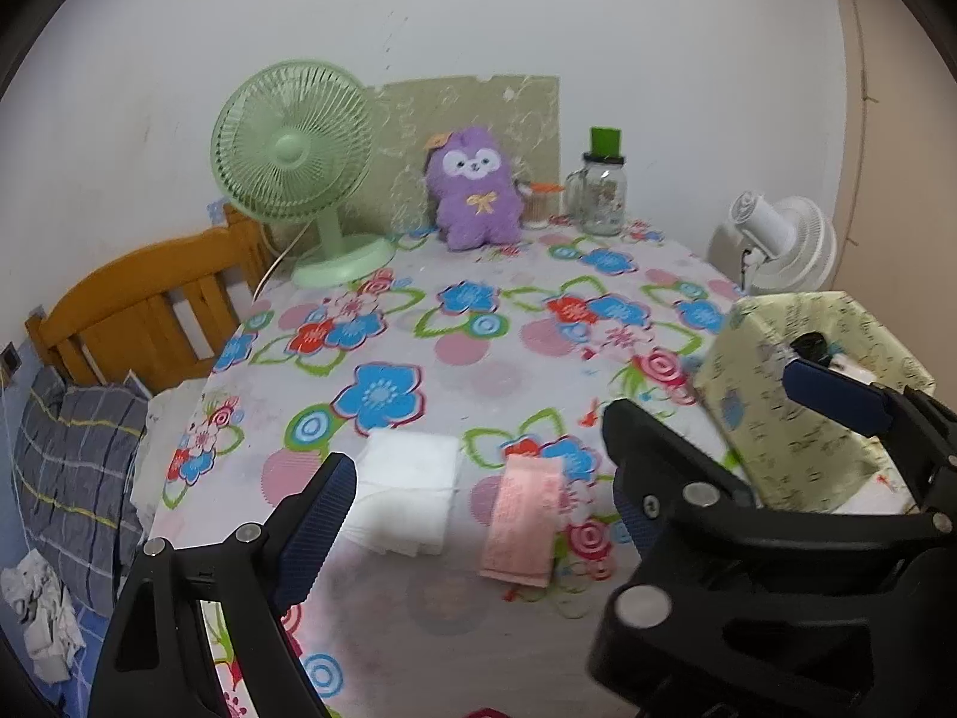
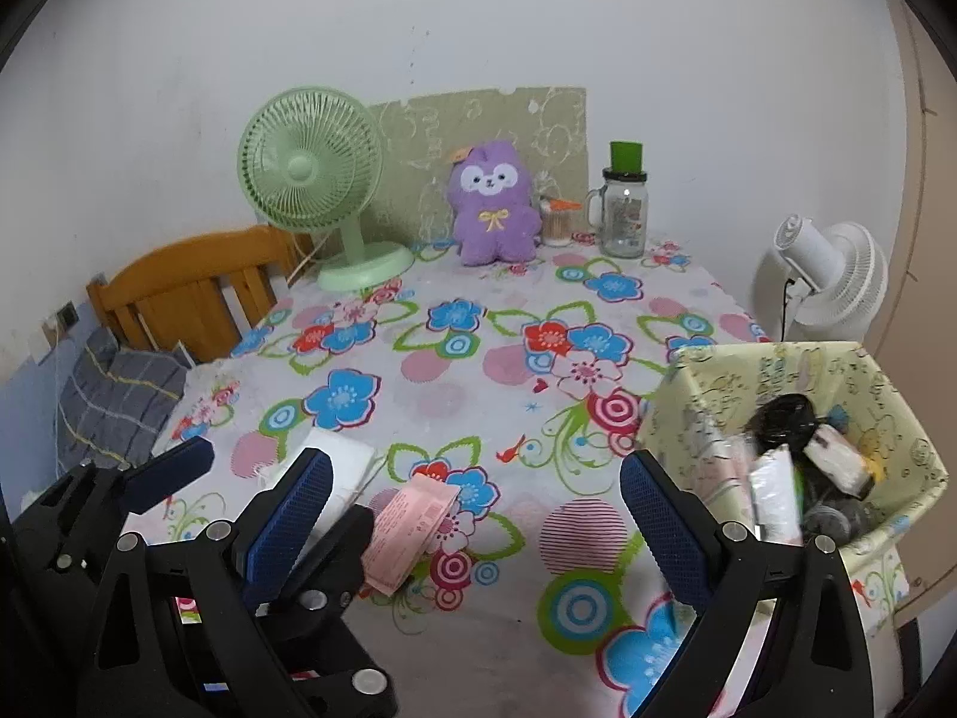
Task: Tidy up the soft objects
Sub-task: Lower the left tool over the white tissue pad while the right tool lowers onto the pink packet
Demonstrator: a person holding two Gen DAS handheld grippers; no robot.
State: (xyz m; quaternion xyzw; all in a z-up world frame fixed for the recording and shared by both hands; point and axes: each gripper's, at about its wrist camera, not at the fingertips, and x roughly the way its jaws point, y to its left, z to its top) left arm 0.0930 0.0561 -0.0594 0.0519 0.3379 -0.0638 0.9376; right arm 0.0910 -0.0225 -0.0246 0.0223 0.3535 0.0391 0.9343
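Table: flowered tablecloth (image 2: 478,371); green fan (image 2: 311,179), purple plush (image 2: 493,206) and glass jar (image 2: 623,212) along the back wall
Near edge: white folded cloth (image 1: 413,490) beside pink packet (image 1: 523,517)
Right: patterned box (image 2: 837,383) holding items
Room: wooden headboard (image 1: 137,311), white fan (image 2: 837,275)
Grippers: left gripper (image 1: 484,514) and right gripper (image 2: 472,514) both spread wide, empty

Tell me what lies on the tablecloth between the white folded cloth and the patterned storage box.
A pink packet lies flat between the white folded cloth and the patterned box, apart from both; the left wrist view shows it best.
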